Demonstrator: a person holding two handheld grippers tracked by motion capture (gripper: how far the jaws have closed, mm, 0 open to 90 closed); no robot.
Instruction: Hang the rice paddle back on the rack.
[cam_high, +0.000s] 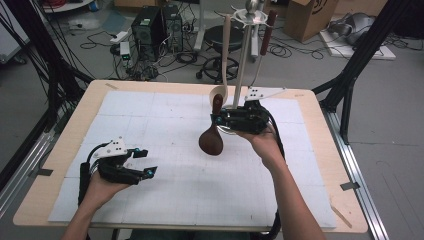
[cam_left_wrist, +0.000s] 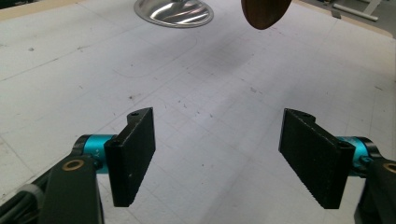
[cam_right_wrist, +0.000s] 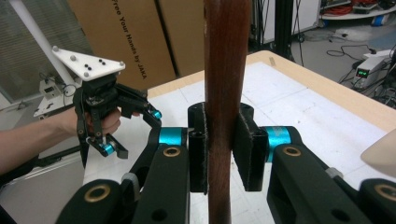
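Between black ribbed fingers (cam_right_wrist: 198, 154), smooth dark wooden spoon (cam_high: 212, 137), rounded bowl

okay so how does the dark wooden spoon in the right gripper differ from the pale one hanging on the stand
The dark wooden spoon is reddish-brown, clamped by its handle in the right gripper, its bowl hanging low over the mat. The pale spoon is light beige and hangs from the rack's top ring, held by no gripper. Both are wooden and hang bowl-down.

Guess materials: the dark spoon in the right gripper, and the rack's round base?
Dark spoon: looks like wood, dark reddish-brown, smooth with a slight sheen; faint lengthwise grain shows on the handle in the right gripper view. Rack's round base: likely polished metal, going by its mirror-like silver reflections.
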